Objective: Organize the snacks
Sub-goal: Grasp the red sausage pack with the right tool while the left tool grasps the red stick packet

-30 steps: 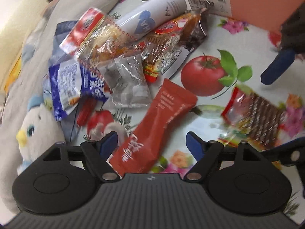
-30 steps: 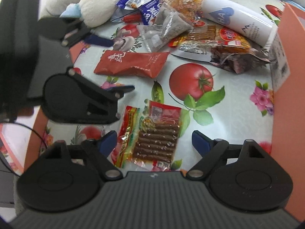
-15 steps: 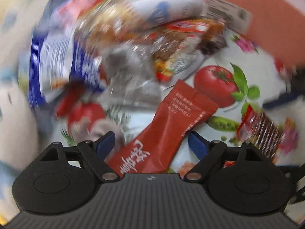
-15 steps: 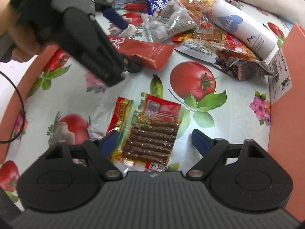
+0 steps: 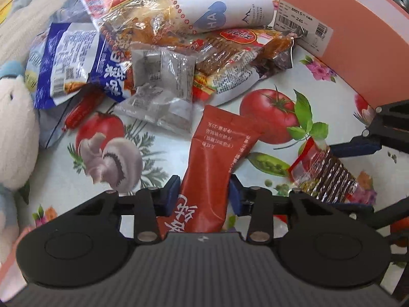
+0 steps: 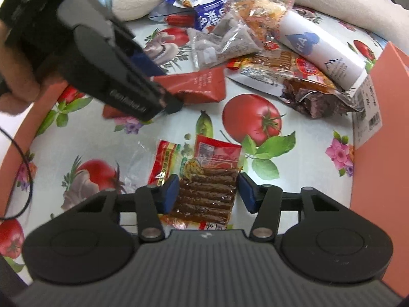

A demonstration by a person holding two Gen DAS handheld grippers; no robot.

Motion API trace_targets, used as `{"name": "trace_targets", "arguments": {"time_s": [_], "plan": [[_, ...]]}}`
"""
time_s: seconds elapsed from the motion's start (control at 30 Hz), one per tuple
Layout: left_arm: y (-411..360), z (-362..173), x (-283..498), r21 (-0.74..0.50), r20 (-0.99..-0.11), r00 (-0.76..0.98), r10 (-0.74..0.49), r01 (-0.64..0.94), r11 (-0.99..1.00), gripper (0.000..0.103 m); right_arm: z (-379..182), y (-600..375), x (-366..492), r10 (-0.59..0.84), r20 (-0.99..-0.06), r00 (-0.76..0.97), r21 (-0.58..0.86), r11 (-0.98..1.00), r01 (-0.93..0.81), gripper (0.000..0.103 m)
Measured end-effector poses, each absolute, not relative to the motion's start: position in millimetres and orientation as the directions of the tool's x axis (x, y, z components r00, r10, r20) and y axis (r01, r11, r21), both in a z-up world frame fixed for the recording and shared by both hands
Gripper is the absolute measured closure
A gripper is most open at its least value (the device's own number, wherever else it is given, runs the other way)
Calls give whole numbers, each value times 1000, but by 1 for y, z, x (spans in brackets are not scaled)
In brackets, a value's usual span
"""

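Left tool: jaws closing, straddling the near end of the red sachet; blue pads at both edges of the pack, firm contact cannot be confirmed.
Right tool: jaws closing around the brown-stick snack pack; left pad at the pack edge, right pad just clear of it, so not yet clenched.
Red sachet: flat on the counter, slanted from near centre toward far right in the left wrist view; near the snack pile.
Brown-stick snack pack: flat on the counter, near side of the printed tomato, well apart from the pile; overlaps a red-and-yellow pack on its left.
Snack pile: far left of the counter; includes a blue-and-white bag, grey clear packets, a red-topped clear bag, a white tube and a small red sausage.
Orange box: far right, barcode label on its wall.
Plush toy: left edge, beside the blue-and-white bag.
Hand: left in the right wrist view, gripping the left tool's handle.
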State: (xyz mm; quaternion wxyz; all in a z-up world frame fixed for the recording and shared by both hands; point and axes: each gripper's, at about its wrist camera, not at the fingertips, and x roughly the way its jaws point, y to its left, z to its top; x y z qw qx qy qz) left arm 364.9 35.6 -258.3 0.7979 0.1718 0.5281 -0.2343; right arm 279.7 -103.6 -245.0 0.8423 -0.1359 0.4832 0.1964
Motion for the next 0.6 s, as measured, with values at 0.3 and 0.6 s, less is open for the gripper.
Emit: {"name": "trace_targets", "arguments": {"time_s": [0.3, 0.6], "plan": [[38, -248, 313, -80, -923, 322, -209, 370, 926, 59, -235, -119, 263, 191, -861, 471, -40, 899, -436, 73], [42, -234, 251, -154, -896, 396, -199, 142, 978, 59, -226, -142, 250, 250, -847, 469, 66, 926, -373, 82]]}}
